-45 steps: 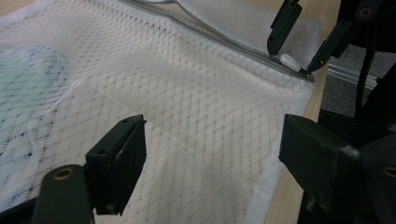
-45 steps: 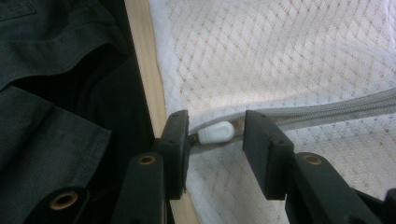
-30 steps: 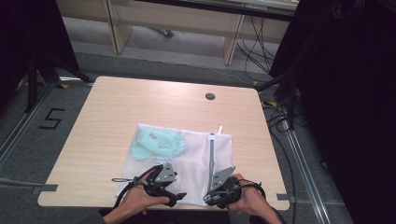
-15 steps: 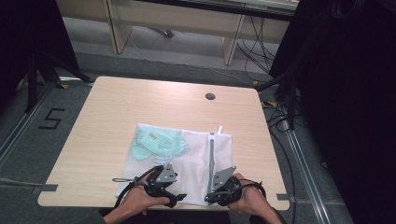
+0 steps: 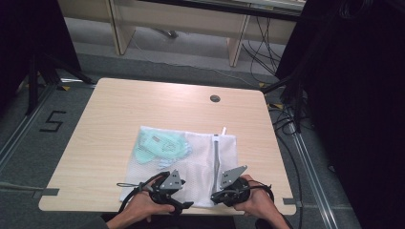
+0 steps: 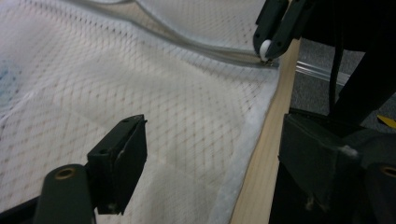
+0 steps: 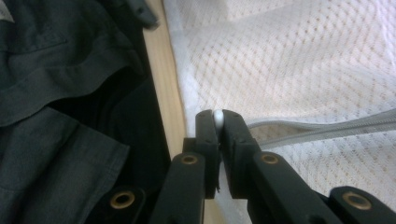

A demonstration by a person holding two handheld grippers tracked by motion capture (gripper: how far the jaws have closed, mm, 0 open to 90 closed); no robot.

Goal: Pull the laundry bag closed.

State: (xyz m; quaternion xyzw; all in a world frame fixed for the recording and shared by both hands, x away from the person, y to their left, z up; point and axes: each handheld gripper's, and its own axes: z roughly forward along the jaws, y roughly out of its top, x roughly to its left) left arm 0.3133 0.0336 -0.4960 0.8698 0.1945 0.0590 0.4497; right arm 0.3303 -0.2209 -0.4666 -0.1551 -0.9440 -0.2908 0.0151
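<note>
Mesh laundry bag (image 5: 191, 162), white and netted, lies flat on the table (image 5: 119, 119) toward the near edge, its near hem almost at that edge. A pale green garment (image 5: 157, 148) shows through the mesh in the bag's far left part. A grey zipper (image 5: 216, 157) runs from the bag's far edge toward the near edge, right of the bag's middle.

On the floor left of the table a black "5" (image 5: 51, 122) is marked; no other writing can be read.

The far half of the table is bare apart from a small round cable port (image 5: 215, 98) near the far edge, and there is open top along the left edge too.

In the high view both hands sit at the near edge, but the jaws cannot be made out there. The left gripper (image 6: 210, 154) stands wide, one jaw over the mesh and the other beyond the near edge, with nothing between them. Its view also shows the other gripper's jaw tips pinching a small white zipper pull (image 6: 265, 48) at the near end of the zipper. The right gripper (image 7: 218, 119) is narrow, clamped on that pull beside the table's wooden edge, dark cloth (image 7: 70, 93) filling the left of its view.
</note>
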